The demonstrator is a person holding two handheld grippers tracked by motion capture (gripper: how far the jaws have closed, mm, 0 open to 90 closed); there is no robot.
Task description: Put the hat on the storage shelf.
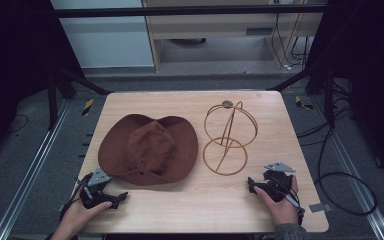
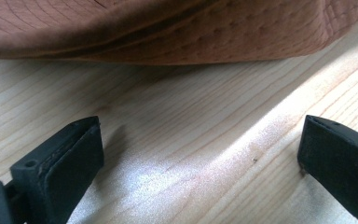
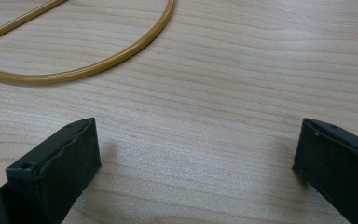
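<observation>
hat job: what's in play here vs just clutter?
In play: brown hat; gold wire hat stand; left gripper, open beside the brim; right gripper, open near the stand's base ring.

Clutter: cables on the floor; shelf unit behind.

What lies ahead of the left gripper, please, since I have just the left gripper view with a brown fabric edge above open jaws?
Observer: A brown wide-brimmed felt hat, lying flat on the light wooden table.
Operator: Is anything beside it?
Observer: Yes, a golden wire hat stand to its right, apart from it.
Operator: Where is the right gripper?
Observer: The right gripper rests open near that stand's base ring, holding nothing.
</observation>
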